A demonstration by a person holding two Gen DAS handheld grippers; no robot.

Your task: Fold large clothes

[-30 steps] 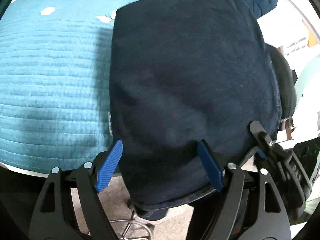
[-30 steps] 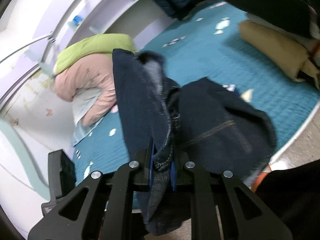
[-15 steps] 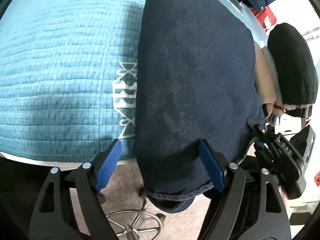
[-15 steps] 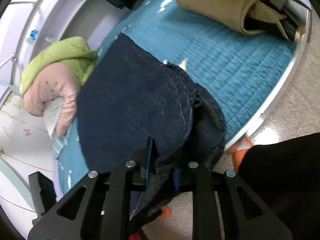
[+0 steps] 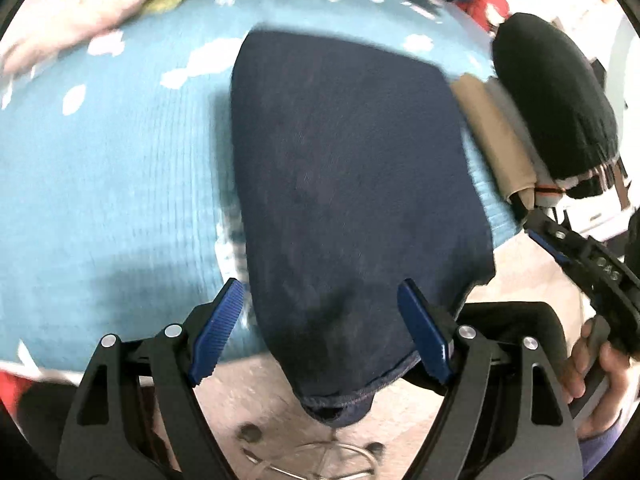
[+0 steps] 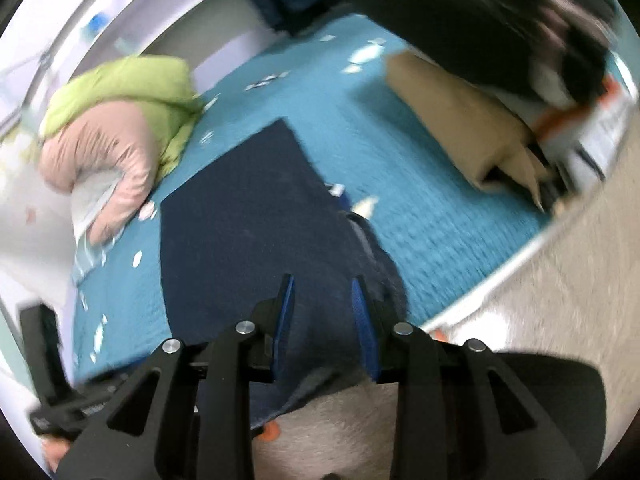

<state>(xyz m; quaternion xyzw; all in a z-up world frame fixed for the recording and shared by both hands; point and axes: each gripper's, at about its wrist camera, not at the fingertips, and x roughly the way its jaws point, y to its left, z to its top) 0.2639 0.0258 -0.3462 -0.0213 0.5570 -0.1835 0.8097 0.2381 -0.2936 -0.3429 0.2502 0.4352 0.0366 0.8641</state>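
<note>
Hovering above the near edge of the bed, the left hand-held gripper point(image 5: 320, 332) stands wide open, its blue pads point(image 5: 216, 332) either side of the folded dark-blue garment point(image 5: 352, 184) without pressing it, so the cloth lies by its own weight. The right hand-held gripper point(image 6: 322, 326) has just been opening; its jaws now stand a little apart with the garment's near edge below and between them, and no pinch on the fabric shows. Both tools thus appear to be letting go after a fold, a judgement from the slack cloth. The garment rests as a flat panel on the teal quilted bedspread point(image 5: 120, 168), its near end hanging over the mattress edge toward the floor point(image 6: 560, 280), presumably because the fold was laid from that side. Farther out lie a tan rolled item point(image 6: 456, 120) and a black garment point(image 5: 556, 96) to the right, and a pink-and-green padded jacket point(image 6: 116, 128) at the far left.
</note>
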